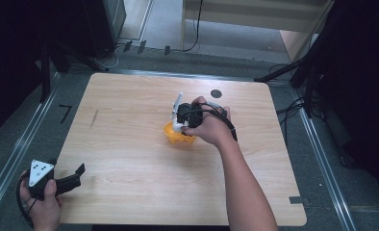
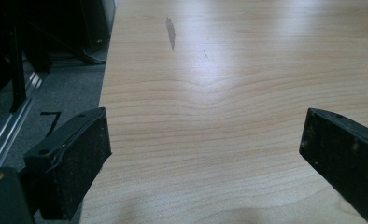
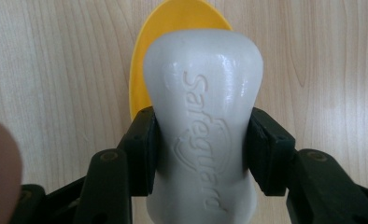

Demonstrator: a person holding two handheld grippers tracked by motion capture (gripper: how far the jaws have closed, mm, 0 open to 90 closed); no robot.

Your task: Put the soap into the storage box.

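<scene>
Clamped between my right tool (image 3: 201,154) sits a white soap bar (image 3: 203,126) — just above a yellow bowl (image 1: 178,135). Left tool (image 2: 205,154) rests apart on the counter (image 1: 130,144) edge — holding nothing.

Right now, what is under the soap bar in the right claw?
A yellow dish lies under the white soap bar, on the wooden table. The soap covers most of the dish's inside.
</scene>
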